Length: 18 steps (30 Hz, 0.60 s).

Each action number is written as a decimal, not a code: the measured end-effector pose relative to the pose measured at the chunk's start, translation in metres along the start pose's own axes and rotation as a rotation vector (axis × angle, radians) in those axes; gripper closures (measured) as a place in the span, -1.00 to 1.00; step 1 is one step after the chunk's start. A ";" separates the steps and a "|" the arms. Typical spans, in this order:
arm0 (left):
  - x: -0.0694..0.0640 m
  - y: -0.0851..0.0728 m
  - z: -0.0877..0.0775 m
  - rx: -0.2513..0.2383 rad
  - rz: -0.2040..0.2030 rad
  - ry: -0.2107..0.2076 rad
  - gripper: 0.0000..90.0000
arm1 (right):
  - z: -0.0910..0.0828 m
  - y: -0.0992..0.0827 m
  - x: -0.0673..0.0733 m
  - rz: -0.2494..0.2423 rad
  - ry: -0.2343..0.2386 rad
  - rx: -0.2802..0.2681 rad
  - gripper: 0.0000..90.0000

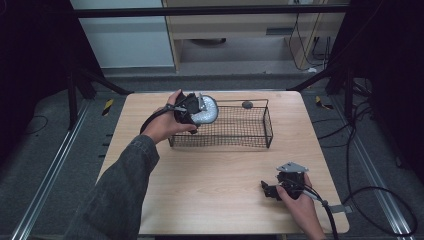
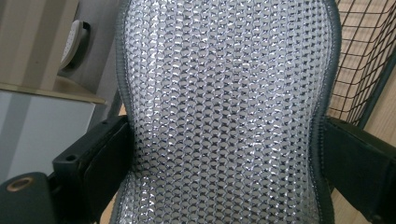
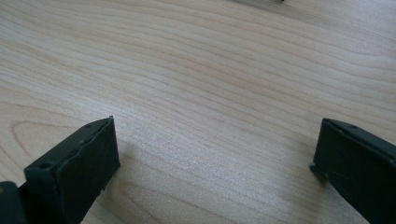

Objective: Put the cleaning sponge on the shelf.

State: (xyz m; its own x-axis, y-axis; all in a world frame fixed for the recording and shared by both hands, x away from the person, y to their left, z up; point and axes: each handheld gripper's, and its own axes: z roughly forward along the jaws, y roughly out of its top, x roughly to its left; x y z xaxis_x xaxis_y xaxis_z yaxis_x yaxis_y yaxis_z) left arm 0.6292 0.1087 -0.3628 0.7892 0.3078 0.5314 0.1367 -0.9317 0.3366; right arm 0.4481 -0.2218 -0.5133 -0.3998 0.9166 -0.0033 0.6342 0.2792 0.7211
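Scrubber (image 1: 207, 111) over wire basket's (image 1: 250, 142) corner

Glittery silver mesh scrubber (image 2: 229, 112) with grey stitched edge, perhaps cloth, black wire basket (image 1: 250, 135), pale matt wood-grain table (image 3: 210, 70), matt black gripper jaws

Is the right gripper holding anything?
No, the right gripper has its jaws wide apart over the bare wooden table.

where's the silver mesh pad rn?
In the high view, the silver mesh pad is clamped in the left gripper at the wire basket's left end, far side of the table.
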 end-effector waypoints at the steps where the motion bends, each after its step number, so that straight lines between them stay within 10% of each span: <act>1: 0.000 0.000 0.001 0.002 0.001 0.001 -0.87 | 0.000 0.000 0.000 0.000 0.000 0.000 -0.99; 18: -0.002 0.002 0.008 0.025 0.012 -0.014 -0.88 | 0.000 0.000 0.000 -0.001 0.000 -0.002 -0.99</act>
State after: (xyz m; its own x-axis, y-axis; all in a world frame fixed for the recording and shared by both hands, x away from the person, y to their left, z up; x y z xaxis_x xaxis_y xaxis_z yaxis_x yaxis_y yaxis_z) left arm 0.6325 0.1047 -0.3695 0.7994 0.2943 0.5238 0.1424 -0.9398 0.3106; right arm 0.4483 -0.2218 -0.5135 -0.4008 0.9161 -0.0042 0.6319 0.2798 0.7228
